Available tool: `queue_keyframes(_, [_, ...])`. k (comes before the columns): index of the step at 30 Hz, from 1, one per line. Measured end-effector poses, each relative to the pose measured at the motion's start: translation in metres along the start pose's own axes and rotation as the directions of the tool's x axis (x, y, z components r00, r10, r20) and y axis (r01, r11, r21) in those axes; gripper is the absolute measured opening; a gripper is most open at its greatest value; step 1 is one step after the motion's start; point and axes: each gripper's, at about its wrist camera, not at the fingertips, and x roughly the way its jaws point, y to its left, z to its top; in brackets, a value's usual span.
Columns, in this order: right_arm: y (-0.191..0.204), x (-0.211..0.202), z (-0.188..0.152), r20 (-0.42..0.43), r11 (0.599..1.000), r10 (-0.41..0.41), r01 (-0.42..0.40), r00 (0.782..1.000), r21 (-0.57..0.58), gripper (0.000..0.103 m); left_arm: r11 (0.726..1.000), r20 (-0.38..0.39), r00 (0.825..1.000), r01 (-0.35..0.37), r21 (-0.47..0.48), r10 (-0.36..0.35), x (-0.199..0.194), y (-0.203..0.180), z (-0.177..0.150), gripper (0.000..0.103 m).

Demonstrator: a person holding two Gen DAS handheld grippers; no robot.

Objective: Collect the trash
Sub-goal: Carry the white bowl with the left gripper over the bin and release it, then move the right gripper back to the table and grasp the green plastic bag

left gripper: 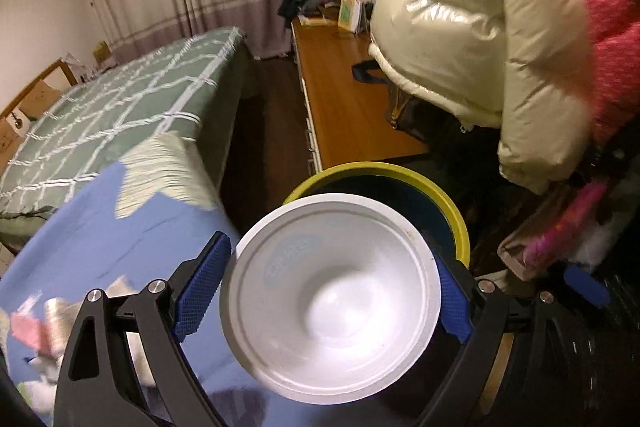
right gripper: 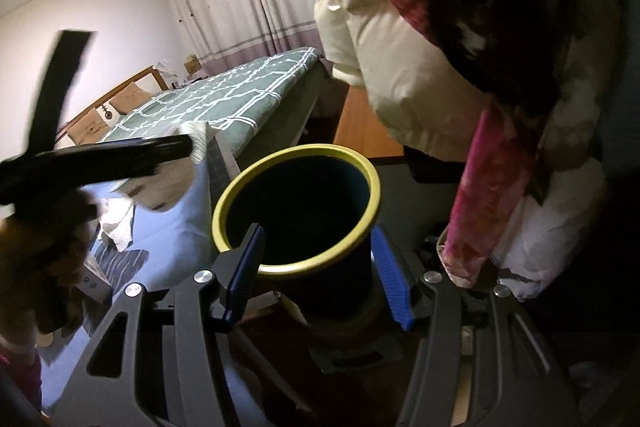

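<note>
Your left gripper (left gripper: 332, 299) clamps a white bowl (left gripper: 332, 303), the bin (left gripper: 460, 223) at its one o'clock; your right gripper (right gripper: 316, 275) grips that bin (right gripper: 296, 207).

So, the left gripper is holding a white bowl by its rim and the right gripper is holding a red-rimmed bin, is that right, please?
Not quite: the bin's rim is yellow, not red, as the right wrist view shows. The rest holds: the left gripper grips the white bowl, and the right gripper holds the bin.
</note>
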Motion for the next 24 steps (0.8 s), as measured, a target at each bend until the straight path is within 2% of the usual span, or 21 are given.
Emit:
queue_keyframes(4, [-0.005,0.004,-0.003,-0.012,1.0,-0.007,0.007,1.0,0.014,0.054,1.0,-0.02,1.0,-0.003,-0.007,0.002,0.038,-0.014,0.014,0.091])
queue_keyframes(6, [-0.006,0.007,-0.003,-0.02,1.0,-0.011,0.011,1.0,0.021,0.054,1.0,-0.031,0.999,-0.023,-0.011,0.023,0.052,-0.017,0.019,0.095])
queue_keyframes(11, [-0.006,0.011,-0.005,-0.034,1.0,-0.014,0.015,0.999,0.022,0.054,0.998,-0.021,0.999,-0.029,-0.052,0.028,0.046,-0.009,0.02,0.098])
queue_keyframes(14, [0.0,0.016,-0.005,-0.042,1.0,-0.007,0.008,0.999,0.015,0.054,0.995,0.01,1.0,-0.005,-0.104,0.006,0.012,0.008,0.013,0.098])
queue_keyframes(16, [0.006,0.018,-0.007,-0.05,1.0,0.008,-0.007,0.999,0.006,0.054,0.99,0.038,0.999,-0.021,-0.137,0.026,-0.019,0.021,0.003,0.098])
queue_keyframes(21, [0.033,0.024,-0.011,-0.073,0.998,0.059,-0.061,0.996,-0.029,0.058,0.97,0.099,0.989,-0.086,-0.228,0.111,-0.099,0.062,-0.045,0.098])
queue_keyframes(24, [0.061,0.027,-0.016,-0.097,0.991,0.107,-0.114,0.99,-0.073,0.058,0.94,0.112,0.974,-0.154,-0.305,0.196,-0.15,0.096,-0.09,0.098])
